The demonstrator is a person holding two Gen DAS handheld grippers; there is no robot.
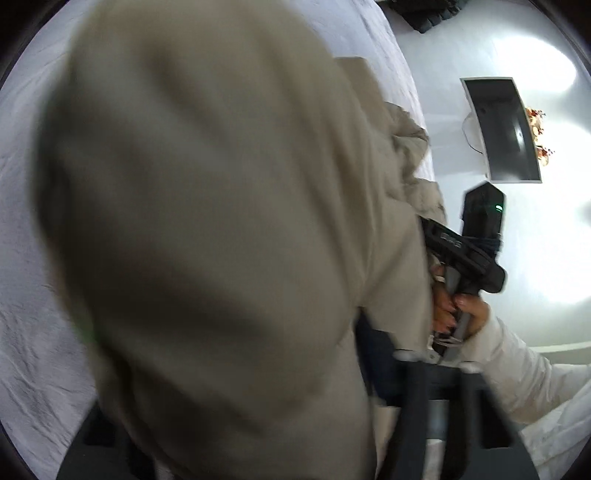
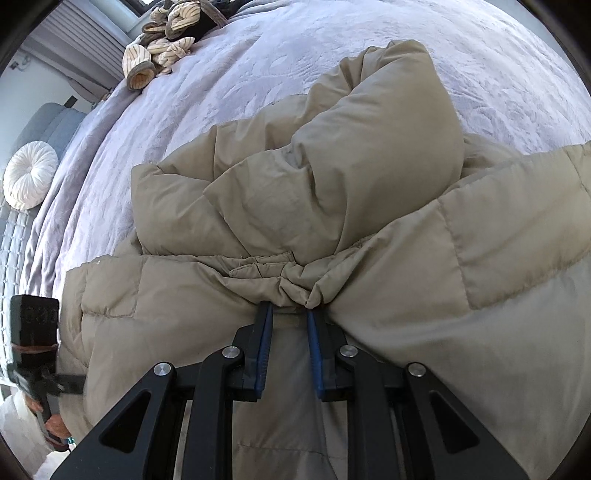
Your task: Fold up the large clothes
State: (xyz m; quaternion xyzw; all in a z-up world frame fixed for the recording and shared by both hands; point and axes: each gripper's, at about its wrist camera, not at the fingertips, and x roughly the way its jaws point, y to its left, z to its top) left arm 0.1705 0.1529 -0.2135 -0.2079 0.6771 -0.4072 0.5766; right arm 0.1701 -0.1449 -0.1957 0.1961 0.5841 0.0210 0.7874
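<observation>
A beige puffer jacket (image 2: 332,177) lies bunched on the lilac bedspread (image 2: 369,44). My right gripper (image 2: 290,308) points steeply down and is shut on a gathered fold of the jacket, which is pinched between its blue pads (image 2: 266,332). In the left wrist view the jacket (image 1: 207,221) bulges close against the lens and hides my left gripper's fingertips. Only its blurred dark linkage (image 1: 461,398) shows at the bottom. The left gripper's handle (image 2: 33,369) sits at the jacket's left edge, its fingers hidden under the fabric. A hand (image 1: 454,314) holds the right gripper's body (image 1: 465,254).
Striped beige garments (image 2: 162,48) lie at the bed's far corner. A round white cushion (image 2: 29,175) rests beside the bed. A dark screen (image 1: 506,129) lies on the pale floor past the bed's edge, with a dark pile (image 1: 424,14) farther off.
</observation>
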